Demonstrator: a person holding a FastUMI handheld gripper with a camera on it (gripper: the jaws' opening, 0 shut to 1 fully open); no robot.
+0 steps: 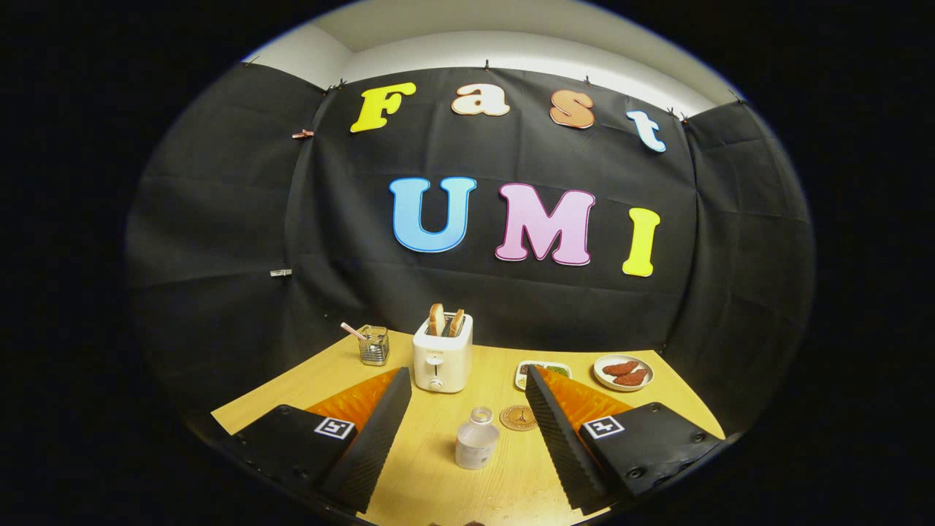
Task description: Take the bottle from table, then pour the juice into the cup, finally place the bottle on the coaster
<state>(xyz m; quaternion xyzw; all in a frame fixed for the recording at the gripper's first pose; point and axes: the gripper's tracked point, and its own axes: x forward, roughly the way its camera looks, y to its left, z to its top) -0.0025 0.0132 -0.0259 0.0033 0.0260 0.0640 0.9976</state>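
Cloth-walled booth, breakfast table, toaster

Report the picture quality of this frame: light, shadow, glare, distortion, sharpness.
Gripper view: warm, even light on the wooden table, with soft shadows; faint sheen near the open gripper; strong fisheye bending curves the table's edge and the cloth wall; the bottle between the fingers, the coaster and the toaster look sharp, the small far dishes less so.

One small clear plastic bottle lower centre, one round cork coaster to its right, one glass cup with a straw at left, one white toaster holding two toast slices, two plates at right, one black-and-orange gripper with two fingers spread wide.
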